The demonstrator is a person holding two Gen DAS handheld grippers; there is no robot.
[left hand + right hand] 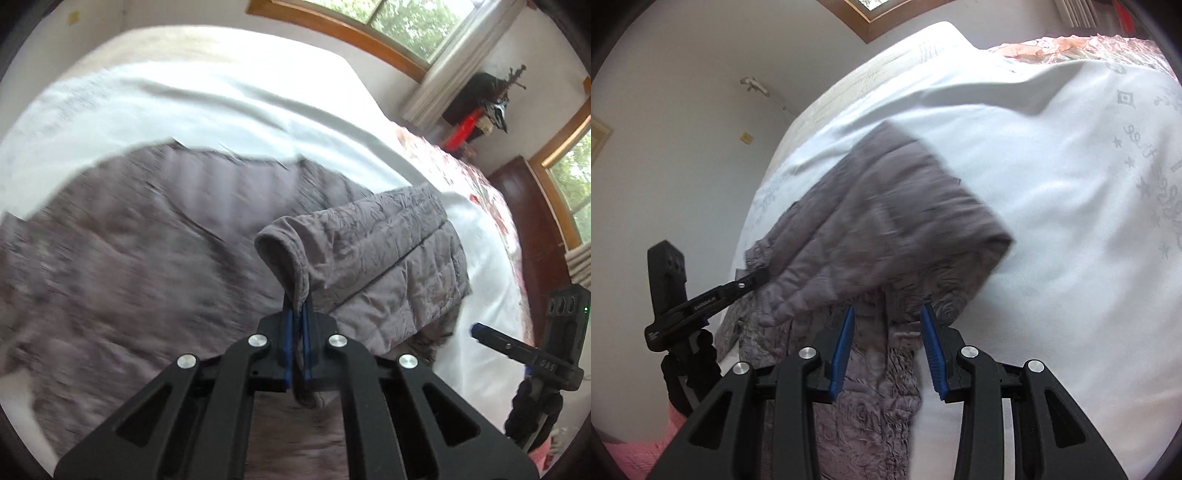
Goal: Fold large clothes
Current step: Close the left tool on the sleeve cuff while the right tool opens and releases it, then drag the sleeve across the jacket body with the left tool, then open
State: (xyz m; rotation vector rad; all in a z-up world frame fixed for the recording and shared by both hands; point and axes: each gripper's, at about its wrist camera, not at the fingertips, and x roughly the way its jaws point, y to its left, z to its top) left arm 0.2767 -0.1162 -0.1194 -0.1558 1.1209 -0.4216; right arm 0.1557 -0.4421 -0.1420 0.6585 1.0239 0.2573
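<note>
Left gripper (298, 314): blue pads pinched narrow on the cuff edge of a sleeve (373, 240) of the grey quilted jacket (147, 240), lifting it over the jacket body. Right gripper (888, 321): jaws wide apart, gripping nothing, hovering above the jacket's near edge. Jacket lies spread on the white bed sheet (1052, 184), blurred at its far part. Floral bedding (476, 184) at right.

Jacket (388, 243): grey quilted cloth, crinkled, matt. Sheet (1052, 177): white smooth cloth, faint woven pattern. Left gripper (297, 325): black matt plastic, shiny metal rivets, blue ribbed pads (932, 350). Window frame (369, 40): brown glossy wood.
</note>
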